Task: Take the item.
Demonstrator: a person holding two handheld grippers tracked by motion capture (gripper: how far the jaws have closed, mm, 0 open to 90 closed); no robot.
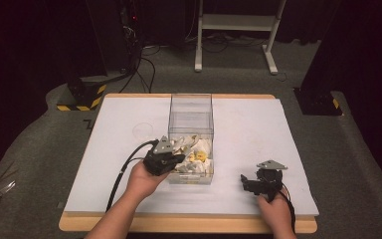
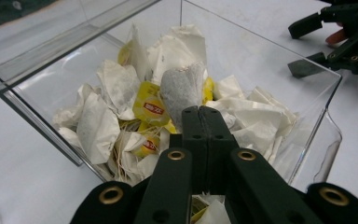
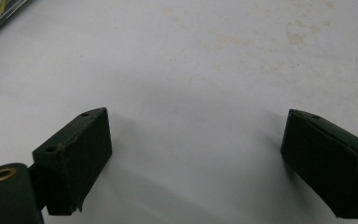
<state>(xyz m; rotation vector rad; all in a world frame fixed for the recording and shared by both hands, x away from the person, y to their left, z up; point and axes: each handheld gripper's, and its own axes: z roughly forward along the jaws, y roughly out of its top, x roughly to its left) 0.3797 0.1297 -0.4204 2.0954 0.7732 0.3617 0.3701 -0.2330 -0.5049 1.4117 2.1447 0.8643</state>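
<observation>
A grey tea bag (image 2: 182, 88) stands at the centre of the left gripper view, pinched at its lower edge by the clenched left gripper (image 2: 199, 111). It sits above a heap of tea bags (image 2: 116, 121) in a clear box (image 1: 191, 107) at mid-frame of the high view. At lower right, the right gripper (image 1: 251, 181) rests spread wide, holding nothing, over the white table (image 3: 205, 70).

White table (image 1: 258, 124), grey carpet (image 1: 40, 144), white stand (image 1: 238, 22).
</observation>
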